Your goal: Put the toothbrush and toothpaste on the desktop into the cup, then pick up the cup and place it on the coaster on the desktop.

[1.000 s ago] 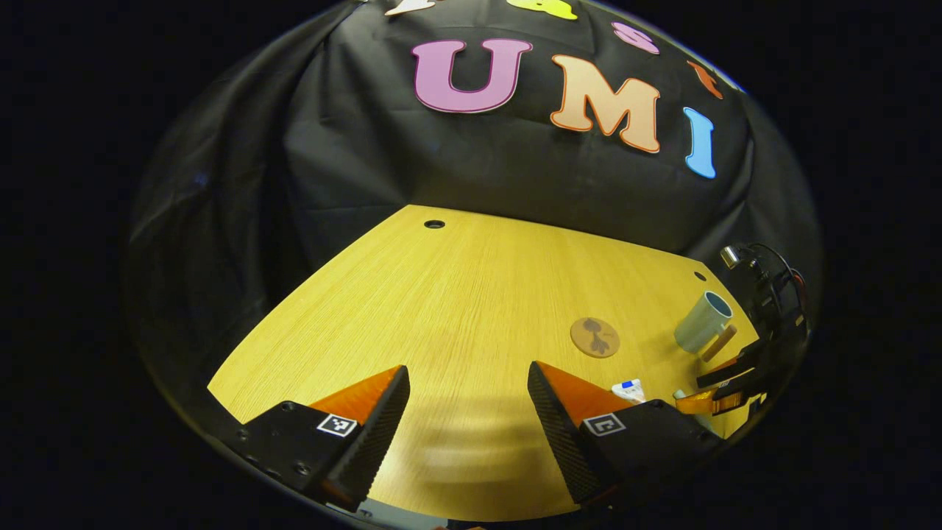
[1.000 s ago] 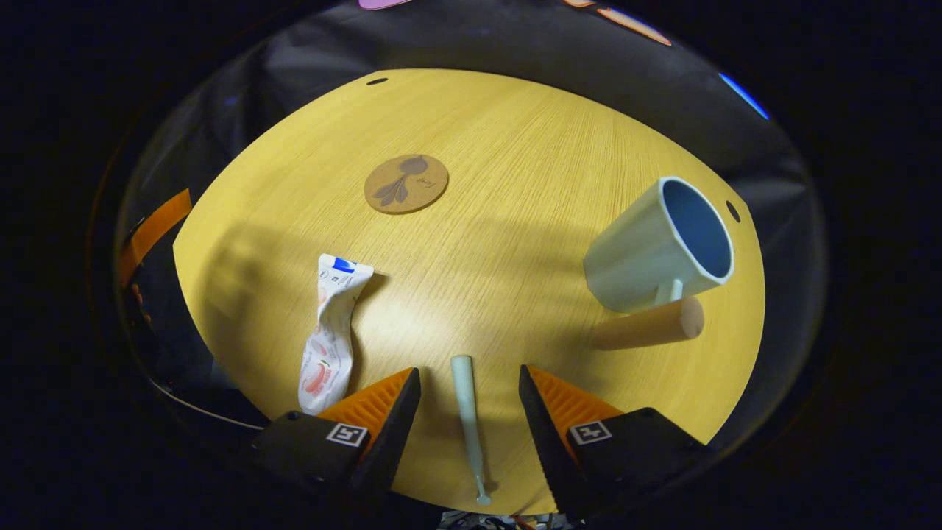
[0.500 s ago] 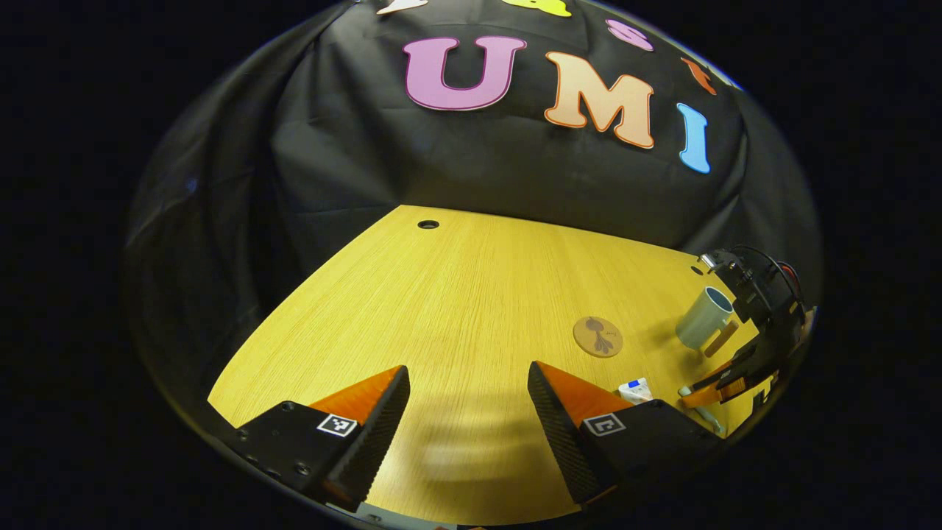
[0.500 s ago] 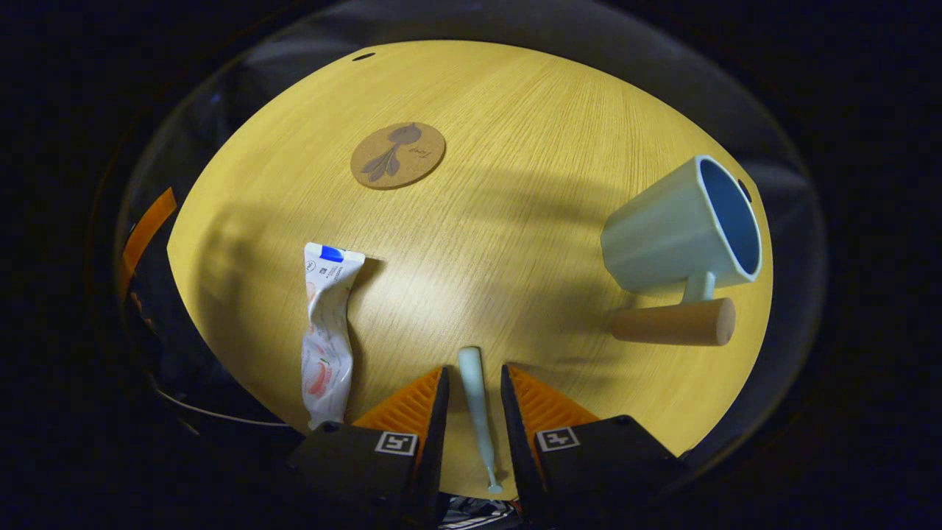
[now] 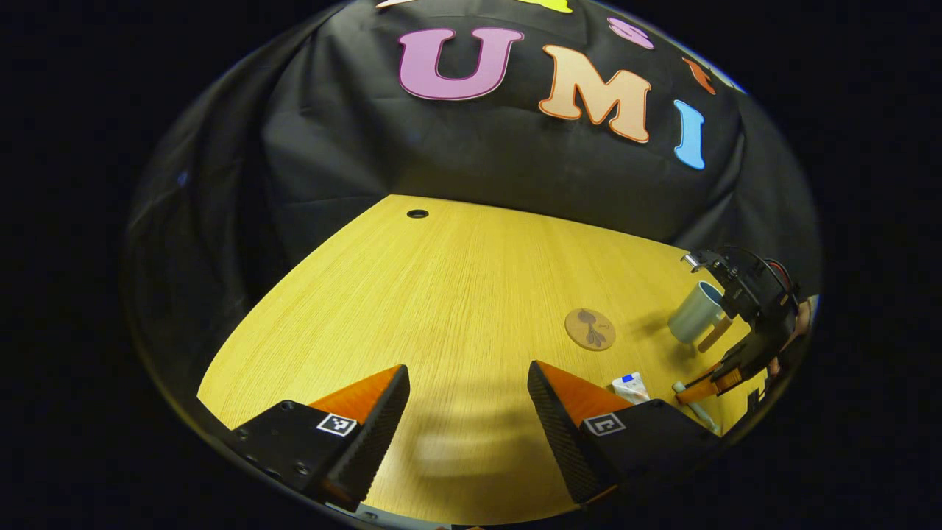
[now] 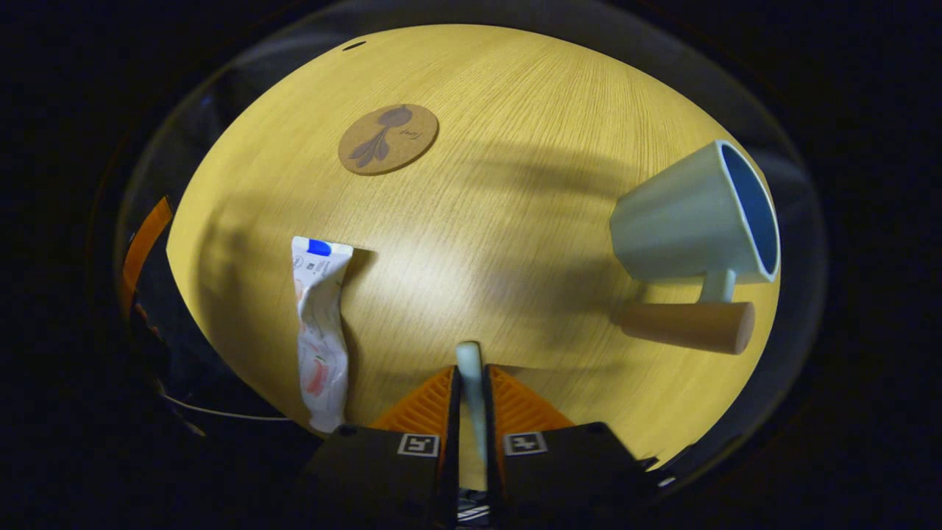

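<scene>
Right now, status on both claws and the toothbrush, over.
Right claw shut on toothbrush, on the desktop. Left claw open, holding nothing. Toothpaste flat on desktop; cup upright, path looks unobstructed.

toothbrush [image 6: 469,368] clamped between jaws, cup [image 6: 692,221] upright

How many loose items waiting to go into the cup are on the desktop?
2: the pale green toothbrush sits between the right gripper fingers; the crumpled white toothpaste tube lies to its left on the wooden desktop.
</scene>
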A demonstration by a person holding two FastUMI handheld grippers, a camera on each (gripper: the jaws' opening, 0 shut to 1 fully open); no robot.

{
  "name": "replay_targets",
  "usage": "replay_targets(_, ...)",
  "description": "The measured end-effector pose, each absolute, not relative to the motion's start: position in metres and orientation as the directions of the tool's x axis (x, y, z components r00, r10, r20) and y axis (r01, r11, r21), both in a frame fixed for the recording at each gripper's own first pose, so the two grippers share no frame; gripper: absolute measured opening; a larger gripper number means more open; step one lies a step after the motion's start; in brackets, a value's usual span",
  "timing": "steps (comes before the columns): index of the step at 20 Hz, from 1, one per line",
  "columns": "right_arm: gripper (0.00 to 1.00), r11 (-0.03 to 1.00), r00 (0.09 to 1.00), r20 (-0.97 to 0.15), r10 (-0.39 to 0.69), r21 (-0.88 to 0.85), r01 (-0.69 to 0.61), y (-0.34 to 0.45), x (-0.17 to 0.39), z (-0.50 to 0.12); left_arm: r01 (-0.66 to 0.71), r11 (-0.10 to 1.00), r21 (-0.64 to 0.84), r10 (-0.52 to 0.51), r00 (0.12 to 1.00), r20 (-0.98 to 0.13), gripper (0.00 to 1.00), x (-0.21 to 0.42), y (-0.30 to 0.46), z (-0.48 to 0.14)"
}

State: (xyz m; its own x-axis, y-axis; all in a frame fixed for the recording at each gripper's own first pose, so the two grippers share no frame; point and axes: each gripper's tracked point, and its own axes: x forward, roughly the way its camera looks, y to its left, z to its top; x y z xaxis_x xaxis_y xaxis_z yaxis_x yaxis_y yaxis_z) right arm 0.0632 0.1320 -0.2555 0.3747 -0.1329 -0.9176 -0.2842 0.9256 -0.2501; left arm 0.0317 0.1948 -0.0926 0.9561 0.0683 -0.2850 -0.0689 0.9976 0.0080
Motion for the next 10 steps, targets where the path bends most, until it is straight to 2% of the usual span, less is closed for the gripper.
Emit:
replay_targets(5, 0.08, 0.929, 0.36, -0.924, -0.13, -0.241, -0.282, 0.132, 0.062, -0.256, -0.055, 0.998, -0.009, 0.05, 0.951, -0.305, 0.95, 0.031, 0.188, -0.097)
replay_targets(10, 0.06, 0.909, 0.391, -0.911, -0.127, -0.265, -0.322, 0.133, 0.061, -0.253, -0.025, 1.0, 0.001, 0.024, 0.945, -0.326, 0.95, 0.035, 0.176, -0.102)
